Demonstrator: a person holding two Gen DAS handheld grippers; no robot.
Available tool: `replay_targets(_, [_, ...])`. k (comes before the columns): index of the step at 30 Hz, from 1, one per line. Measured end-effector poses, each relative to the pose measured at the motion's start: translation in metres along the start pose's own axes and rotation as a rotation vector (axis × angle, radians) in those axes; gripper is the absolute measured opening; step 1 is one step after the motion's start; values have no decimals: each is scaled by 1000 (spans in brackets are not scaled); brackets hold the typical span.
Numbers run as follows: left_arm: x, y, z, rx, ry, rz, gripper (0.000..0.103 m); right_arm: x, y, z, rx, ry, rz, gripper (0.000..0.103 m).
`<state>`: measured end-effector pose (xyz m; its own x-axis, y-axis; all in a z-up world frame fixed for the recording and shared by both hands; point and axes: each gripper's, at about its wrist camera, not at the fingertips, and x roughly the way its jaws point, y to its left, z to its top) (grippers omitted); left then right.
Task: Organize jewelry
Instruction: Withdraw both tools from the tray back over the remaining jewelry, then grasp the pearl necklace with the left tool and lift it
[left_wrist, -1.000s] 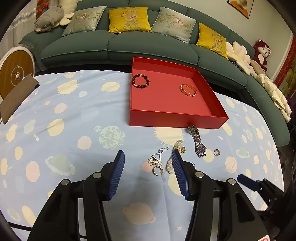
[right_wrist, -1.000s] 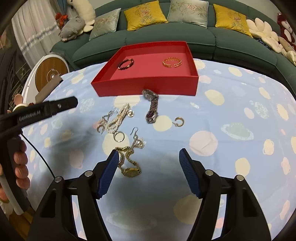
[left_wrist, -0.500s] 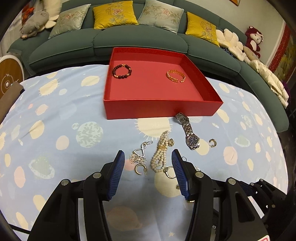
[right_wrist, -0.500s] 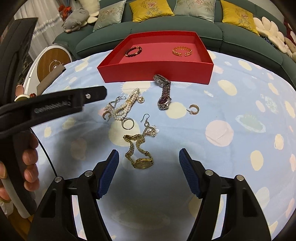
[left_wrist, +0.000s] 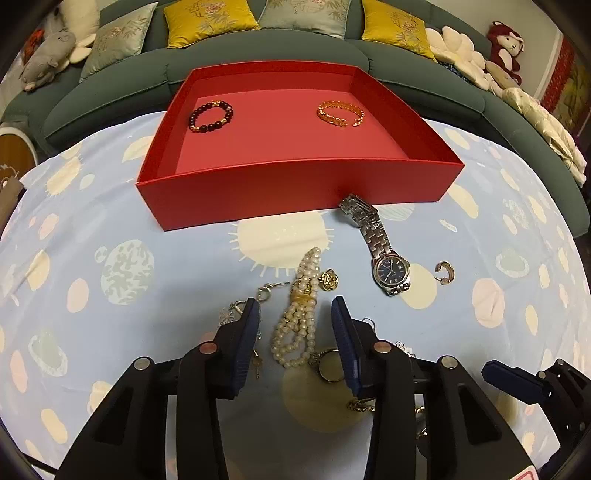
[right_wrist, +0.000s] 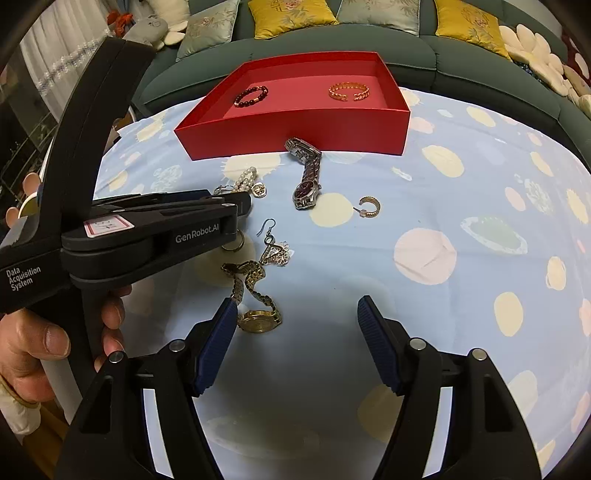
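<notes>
A red tray (left_wrist: 295, 184) holds a dark bead bracelet (left_wrist: 210, 116) and a gold bracelet (left_wrist: 340, 113). On the cloth lie a pearl bracelet (left_wrist: 299, 314), a silver watch (left_wrist: 384, 254), a gold hoop earring (left_wrist: 445, 272), a gold flower piece (left_wrist: 330, 279) and a gold watch (right_wrist: 255, 295). My left gripper (left_wrist: 295, 314) is open, its fingers either side of the pearl bracelet, close above the cloth. My right gripper (right_wrist: 295, 314) is open and empty, the gold watch by its left finger. The left gripper body (right_wrist: 166, 225) covers part of the pearls in the right wrist view.
A silver dangling earring (right_wrist: 275, 251) lies by the gold watch. A gold ring (left_wrist: 330, 365) lies near my left gripper's right finger. A green sofa (left_wrist: 258, 48) with cushions curves behind the table. The cloth-covered table (right_wrist: 480, 221) extends to the right.
My left gripper has moved forward and right, down toward the cloth, so the pearl bracelet now lies between its fingers. The right gripper has shifted slightly; the gold watch sits nearer its left finger.
</notes>
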<state>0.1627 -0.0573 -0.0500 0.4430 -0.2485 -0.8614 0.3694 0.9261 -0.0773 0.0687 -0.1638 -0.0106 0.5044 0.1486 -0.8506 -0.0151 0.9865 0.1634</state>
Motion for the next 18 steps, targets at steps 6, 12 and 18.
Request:
replay_targets(6, [0,-6,3,26,-6,10,13,-1,-2,-1,-1,-1,-2,66])
replay_targets(12, [-24,-2,13,-6,-59,-41,0,-2,-2,-2,-7,-3,5,66])
replay_targets(18, [-53,11,21,-41,-116,-84,0,4,5,-5,-33,8,14,66])
